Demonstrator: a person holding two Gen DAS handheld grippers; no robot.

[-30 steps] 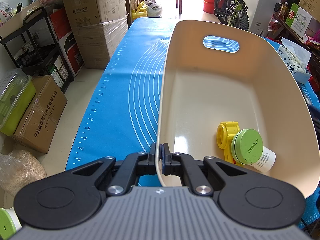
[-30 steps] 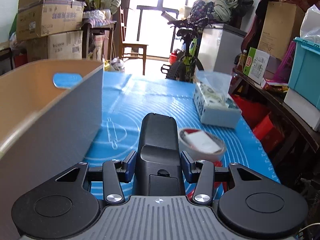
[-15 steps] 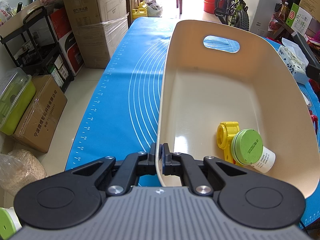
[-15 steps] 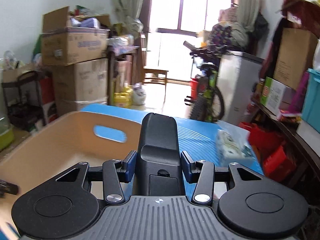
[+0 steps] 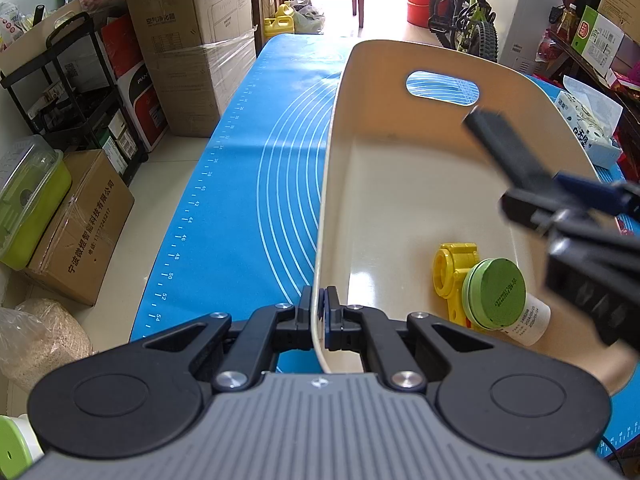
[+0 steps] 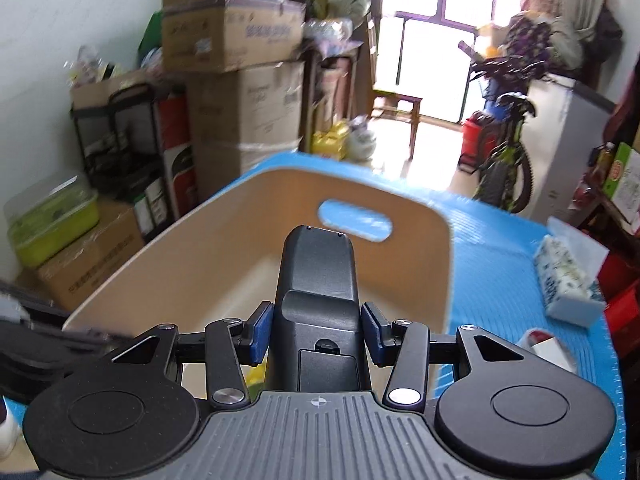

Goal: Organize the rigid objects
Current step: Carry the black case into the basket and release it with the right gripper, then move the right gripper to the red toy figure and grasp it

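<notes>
The left gripper [image 5: 319, 312] has its fingers clamped on the near rim of the beige bin [image 5: 400, 184], one finger inside the wall and one outside, which steadies the bin on the blue mat [image 5: 256, 168] covering the tabletop. The right gripper [image 6: 318, 334] has its fingers closed on a dark remote control [image 6: 318, 280], gripping it by the battery end so its nose points forward over the bin's open mouth. To finish this placement well, I judge the remote should be lowered close to the bin floor before the fingers part, and steered toward the bare middle of the floor, away from the yellow plastic part [image 5: 454, 276] and the green-lidded jar [image 5: 498, 294] lying in the near right corner. The left hold should stay firm so the bin does not skid. The left view alone shows those two items and how far the remote sits above the floor; the right view hides them behind its own gripper, but shows the grip on the remote and, further off, the tissue box [image 6: 568, 280] on the mat beyond the bin.
</notes>
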